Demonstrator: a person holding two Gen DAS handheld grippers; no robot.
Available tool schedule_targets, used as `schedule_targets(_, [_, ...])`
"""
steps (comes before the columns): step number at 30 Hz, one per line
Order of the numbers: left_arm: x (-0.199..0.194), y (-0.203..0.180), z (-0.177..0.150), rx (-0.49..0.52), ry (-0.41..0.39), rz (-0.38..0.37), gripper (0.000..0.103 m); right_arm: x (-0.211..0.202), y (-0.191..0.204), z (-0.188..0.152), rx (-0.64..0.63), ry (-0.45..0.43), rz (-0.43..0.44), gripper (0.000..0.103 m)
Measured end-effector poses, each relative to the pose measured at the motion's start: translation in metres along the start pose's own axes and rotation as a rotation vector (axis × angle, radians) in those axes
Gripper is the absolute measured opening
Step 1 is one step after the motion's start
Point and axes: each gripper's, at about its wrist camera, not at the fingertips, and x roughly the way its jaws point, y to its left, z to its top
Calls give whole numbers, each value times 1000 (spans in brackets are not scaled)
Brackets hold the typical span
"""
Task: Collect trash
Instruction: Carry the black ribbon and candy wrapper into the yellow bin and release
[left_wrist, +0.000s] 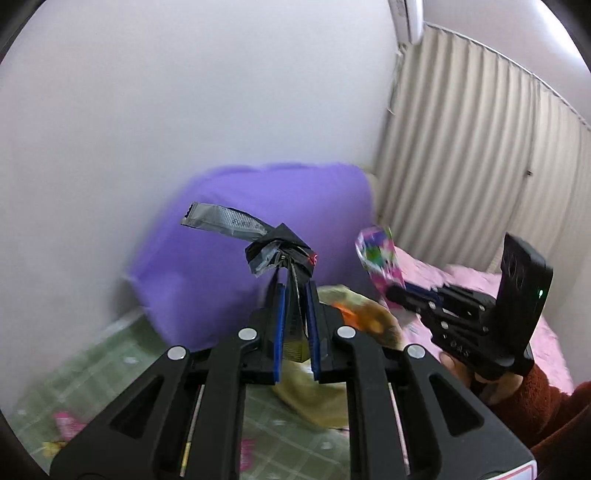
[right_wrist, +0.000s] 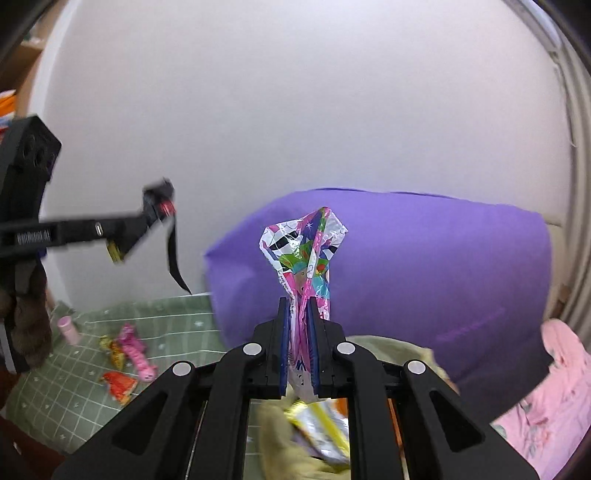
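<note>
Crinkled black-and-silver foil wrapper (left_wrist: 275, 251) with a red spot; crumpled foil wrapper (right_wrist: 306, 254) patterned pink, green, blue, white and black; behind both, plain purple cushion (right_wrist: 424, 266); below, green checked sheet (right_wrist: 66, 387).

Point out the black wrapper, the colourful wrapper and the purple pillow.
black wrapper (left_wrist: 280, 251): left wrist view, crumpled knot above the jaws.
colourful wrapper (right_wrist: 306, 254): right wrist view, printed middle.
purple pillow (right_wrist: 443, 266): right wrist view, front face.

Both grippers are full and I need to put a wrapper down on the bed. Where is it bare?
Bare green checked sheet lies between the purple pillow and the loose wrappers. It is crowded below the right hand-held gripper, where the yellow-green bag holds wrappers, and at the sheet's left by the pink tube.
</note>
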Motion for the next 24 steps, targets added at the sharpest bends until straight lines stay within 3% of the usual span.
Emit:
schedule_targets(7, [87,-26,-10,-44,147,-206,11,-8,-51,-17,40,19,-100,11])
schedule_targets(12, [142,-41,-25,-47,271,-300,11,-2,-80,-26,78,43,-136,11])
schedule_targets(15, [181,-45,-47,-30,386,-267,11,6,-93,-36,93,69,-143,11])
schedule_targets(18, [205,-45,-67,21,491,-166,11,18,-100,-47,105,106,-134,11])
schedule_targets(20, [214,-40,-76,38,528,-106,11,31,-103,-55,118,141,-123,11])
schedule_targets(24, [211,-32,-77,23,523,-81,11,44,-104,-69,130,188,-99,11])
